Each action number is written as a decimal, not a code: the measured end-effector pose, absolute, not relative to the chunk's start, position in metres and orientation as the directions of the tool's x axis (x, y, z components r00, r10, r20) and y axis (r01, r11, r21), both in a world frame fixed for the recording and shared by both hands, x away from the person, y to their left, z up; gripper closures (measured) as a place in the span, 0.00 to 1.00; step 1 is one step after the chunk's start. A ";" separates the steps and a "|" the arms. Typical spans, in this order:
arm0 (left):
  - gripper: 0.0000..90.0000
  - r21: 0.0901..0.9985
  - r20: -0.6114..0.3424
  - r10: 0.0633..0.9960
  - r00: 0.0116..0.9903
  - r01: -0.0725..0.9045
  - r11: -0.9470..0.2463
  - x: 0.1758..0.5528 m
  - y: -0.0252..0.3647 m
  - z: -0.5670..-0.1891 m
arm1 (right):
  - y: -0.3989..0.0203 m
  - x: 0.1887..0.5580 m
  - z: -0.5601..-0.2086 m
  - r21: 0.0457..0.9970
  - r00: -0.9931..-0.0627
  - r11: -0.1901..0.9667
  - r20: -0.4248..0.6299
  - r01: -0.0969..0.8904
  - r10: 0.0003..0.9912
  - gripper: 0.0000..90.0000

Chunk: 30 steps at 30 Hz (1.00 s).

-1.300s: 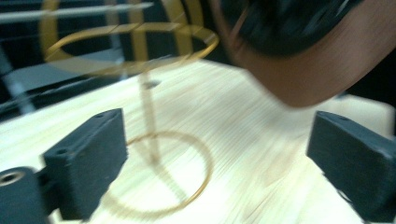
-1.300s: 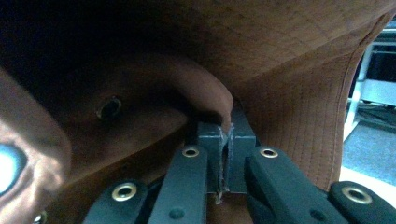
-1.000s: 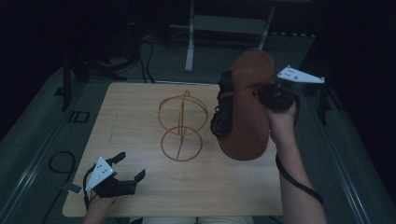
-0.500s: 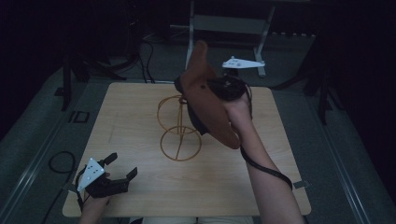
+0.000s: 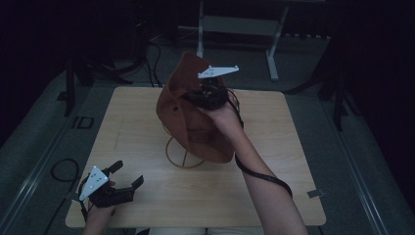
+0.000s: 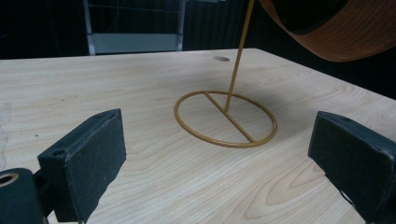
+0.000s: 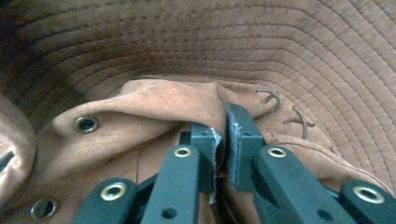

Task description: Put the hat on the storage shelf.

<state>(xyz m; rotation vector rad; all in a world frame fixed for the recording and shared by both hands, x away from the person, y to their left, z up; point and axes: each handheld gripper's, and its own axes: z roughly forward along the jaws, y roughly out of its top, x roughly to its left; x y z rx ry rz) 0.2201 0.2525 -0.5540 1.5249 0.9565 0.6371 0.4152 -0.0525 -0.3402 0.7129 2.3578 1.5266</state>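
Note:
A brown suede hat (image 5: 188,125) hangs over the gold wire stand (image 5: 182,157) at the middle of the wooden table (image 5: 293,147). My right gripper (image 5: 208,95) grips it from above. In the right gripper view the gripper (image 7: 222,135) pinches a fold of the hat (image 7: 261,46) between its jaws, which have just been opening slightly; the fabric is still between them. My left gripper (image 5: 128,173) rests open at the table's front left corner. In the left gripper view the gripper (image 6: 224,149) faces the stand's ring base (image 6: 226,116), with the hat brim (image 6: 336,32) above it.
A metal frame (image 5: 235,24) stands on the dark floor beyond the table's far edge. A cable loop (image 5: 63,169) lies on the floor at the left. Bare tabletop stretches right of the stand and along the front.
The right hand has carried the hat leftward from the table's right side to above the stand and slightly down. The left gripper has barely moved.

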 end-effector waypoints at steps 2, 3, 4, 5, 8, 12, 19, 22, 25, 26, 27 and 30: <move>0.05 0.976 -0.121 0.848 0.517 0.219 0.006 0.220 0.253 -0.554 | -0.050 0.415 -0.340 0.901 -0.851 0.346 0.047 0.262 0.523 0.90; 0.05 0.976 -0.121 0.848 0.516 0.218 0.006 0.220 0.253 -0.554 | -0.045 0.414 -0.338 0.897 -0.848 0.366 0.019 0.248 0.530 0.87; 0.05 0.976 -0.122 0.847 0.517 0.217 0.008 0.219 0.253 -0.554 | -0.044 0.415 -0.337 0.896 -0.845 0.371 0.010 0.245 0.534 0.86; 0.05 0.976 -0.127 0.846 0.518 0.220 0.012 0.219 0.253 -0.554 | -0.041 0.415 -0.336 0.893 -0.842 0.378 0.001 0.243 0.539 0.84; 0.05 0.974 -0.126 0.845 0.520 0.225 0.007 0.220 0.253 -0.555 | -0.034 0.418 -0.334 0.890 -0.835 0.388 -0.014 0.241 0.550 0.77; 0.05 0.974 -0.129 0.840 0.528 0.227 0.007 0.219 0.252 -0.556 | -0.023 0.426 -0.337 0.868 -0.833 0.426 -0.025 0.256 0.553 0.57; 0.05 0.971 -0.140 0.838 0.527 0.238 0.013 0.220 0.254 -0.558 | -0.007 0.432 -0.354 0.825 -0.833 0.499 -0.067 0.263 0.550 0.22; 0.05 0.971 -0.140 0.839 0.525 0.237 0.013 0.220 0.254 -0.559 | -0.003 0.431 -0.357 0.828 -0.836 0.501 -0.072 0.254 0.543 0.15; 0.05 0.972 -0.137 0.841 0.523 0.237 0.011 0.219 0.254 -0.560 | -0.006 0.430 -0.355 0.832 -0.837 0.491 -0.061 0.258 0.544 0.15; 0.05 0.972 -0.137 0.841 0.523 0.237 0.011 0.219 0.254 -0.560 | -0.006 0.430 -0.355 0.832 -0.837 0.491 -0.061 0.258 0.544 0.15; 0.05 0.971 -0.135 0.842 0.522 0.237 0.008 0.219 0.254 -0.561 | -0.012 0.429 -0.352 0.849 -0.835 0.465 -0.054 0.250 0.548 0.15; 0.05 0.972 -0.130 0.848 0.514 0.236 0.006 0.220 0.255 -0.562 | -0.020 0.428 -0.349 0.870 -0.836 0.439 -0.062 0.222 0.545 0.16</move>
